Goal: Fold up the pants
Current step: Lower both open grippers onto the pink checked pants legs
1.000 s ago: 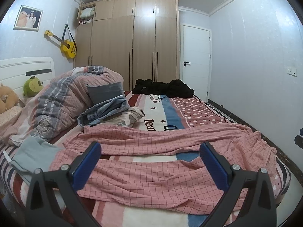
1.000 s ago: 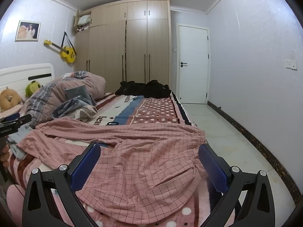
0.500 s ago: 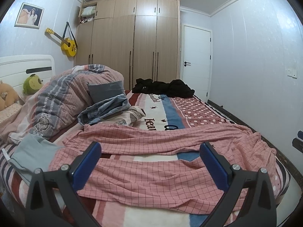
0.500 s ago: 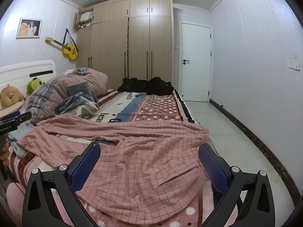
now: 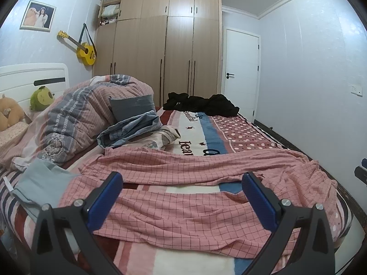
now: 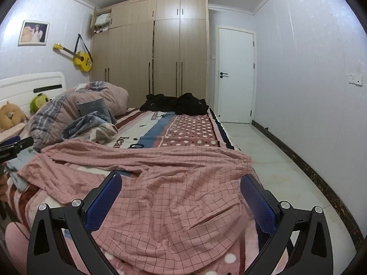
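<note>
Left view, tool: left gripper jaws spread wide, nothing between them, hovering above the bed.
Left view, pants: pink checked pants lie unfolded directly ahead and below the fingers; near leg runs across just under the tips, far leg beyond it, a gap of blanket showing between the two.
Left view, risk: judged that a pinch here could catch the plush blanket along with the thin cloth; the grey garment touching the leg end to the left may drag along if that end is lifted.
Left view, room: heaped quilt and denim bundle ahead-left; black clothes far ahead; wardrobe behind them.
Right view, tool: right gripper also wide apart, empty, above the waist end.
Right view, pants: seat and pocket slit lie under and between the fingers; waistband ahead-right, at the bed's edge.
Right view, risk: judged that cloth near the edge could slide toward the floor if pulled right; the wrinkles would fold in crooked.
Right view, room: door far ahead-right; guitar on the left wall; left tool's tip at far left.
</note>
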